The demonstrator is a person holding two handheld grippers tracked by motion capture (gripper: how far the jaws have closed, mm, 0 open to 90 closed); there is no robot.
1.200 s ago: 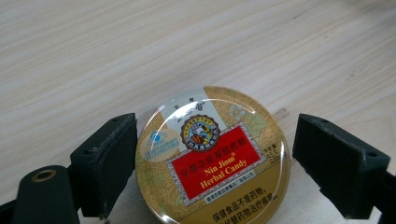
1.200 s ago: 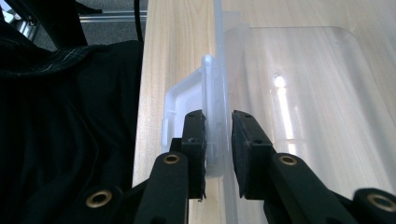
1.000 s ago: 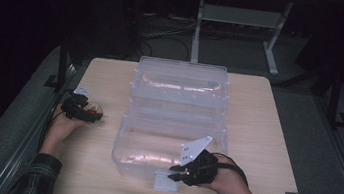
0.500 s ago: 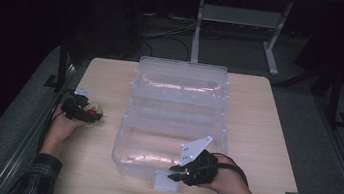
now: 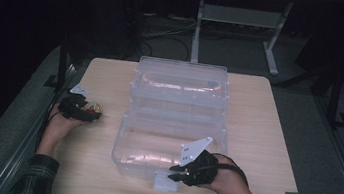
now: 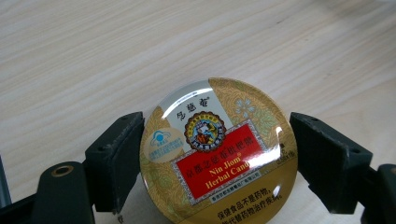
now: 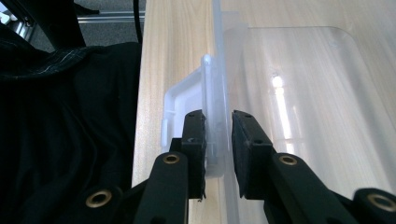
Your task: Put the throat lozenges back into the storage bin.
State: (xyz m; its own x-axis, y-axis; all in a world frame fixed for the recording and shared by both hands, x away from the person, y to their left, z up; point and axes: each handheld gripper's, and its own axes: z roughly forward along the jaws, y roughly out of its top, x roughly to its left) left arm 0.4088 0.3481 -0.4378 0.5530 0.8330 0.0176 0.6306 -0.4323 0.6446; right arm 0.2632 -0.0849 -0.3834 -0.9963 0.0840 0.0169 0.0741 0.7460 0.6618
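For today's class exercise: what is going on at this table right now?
A person works with a gripper in each hand. The right gripper has its jaws closed on the front wall and latch of the open clear plastic box. The left gripper has a round herbal candy tin between its jaws, on the wooden table.
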